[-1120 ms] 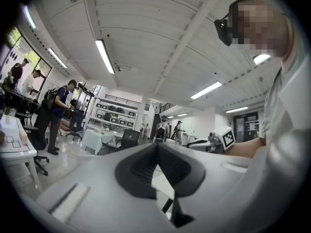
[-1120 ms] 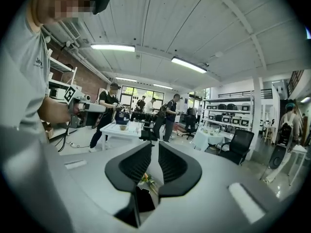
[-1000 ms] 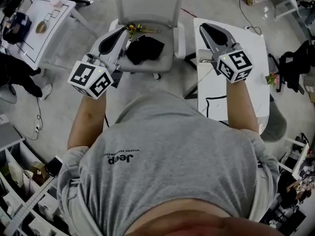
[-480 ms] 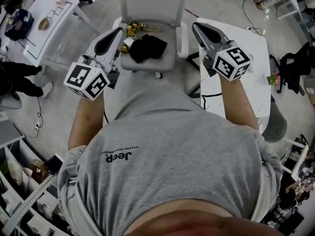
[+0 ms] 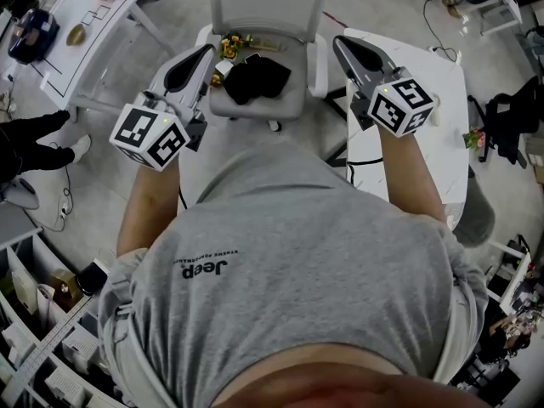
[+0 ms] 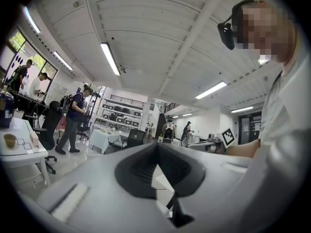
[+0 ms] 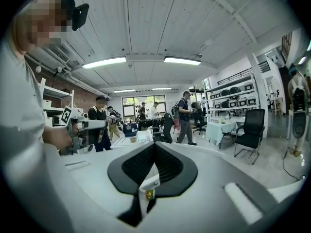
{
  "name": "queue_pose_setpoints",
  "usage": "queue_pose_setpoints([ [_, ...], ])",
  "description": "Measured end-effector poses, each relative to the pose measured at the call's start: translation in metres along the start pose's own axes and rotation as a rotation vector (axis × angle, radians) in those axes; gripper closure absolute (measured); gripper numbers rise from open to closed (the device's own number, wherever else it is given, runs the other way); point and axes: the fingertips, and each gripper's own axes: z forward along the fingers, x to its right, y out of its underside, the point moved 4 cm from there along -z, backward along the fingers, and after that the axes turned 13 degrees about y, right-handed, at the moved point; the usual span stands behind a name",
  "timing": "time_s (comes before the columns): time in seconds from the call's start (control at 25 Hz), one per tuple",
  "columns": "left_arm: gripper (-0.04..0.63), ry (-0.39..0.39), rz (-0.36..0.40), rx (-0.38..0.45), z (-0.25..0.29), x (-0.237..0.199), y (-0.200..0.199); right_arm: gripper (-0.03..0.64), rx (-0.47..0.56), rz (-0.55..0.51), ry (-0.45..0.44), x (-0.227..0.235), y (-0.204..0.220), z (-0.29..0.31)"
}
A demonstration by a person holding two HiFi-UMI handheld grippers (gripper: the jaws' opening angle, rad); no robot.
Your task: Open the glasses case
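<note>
Since 1 second ago, the dark sleeve (image 5: pixel 34 134) at the far left edge has reached further into the head view. The left gripper (image 5: pixel 206 52) sits much where it was. The right gripper (image 5: pixel 340 41) has slid left toward the chair (image 5: pixel 255 2) and rolled, so its marker cube (image 5: pixel 399 107) now shows at a different tilt.

The left gripper's 2 fingers (image 6: pixel 146 159) meet at their tips with nothing between them. In the head view those tips lie over the left edge of the chair seat, just beside a sprig of yellow flowers (image 5: pixel 231 45).

On the seat lies a black bundle (image 5: pixel 255 79). Whether this is the glasses case cannot be told, and neither gripper touches anything on the chair.

The right gripper's 2 fingers (image 7: pixel 167 164) are also pressed together and hold nothing. In the head view they point over the gap between the chair's right side and the white table (image 5: pixel 442 83).
</note>
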Motion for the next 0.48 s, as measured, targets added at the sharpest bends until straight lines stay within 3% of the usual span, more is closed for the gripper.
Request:
queue_pose_setpoints([
  [0.48, 0.569, 0.009, 0.004, -0.001, 0.0051, -0.0014, -0.0018, 0.615, 0.012, -0.026, 0.020, 0.0069, -0.0048, 0.0018],
])
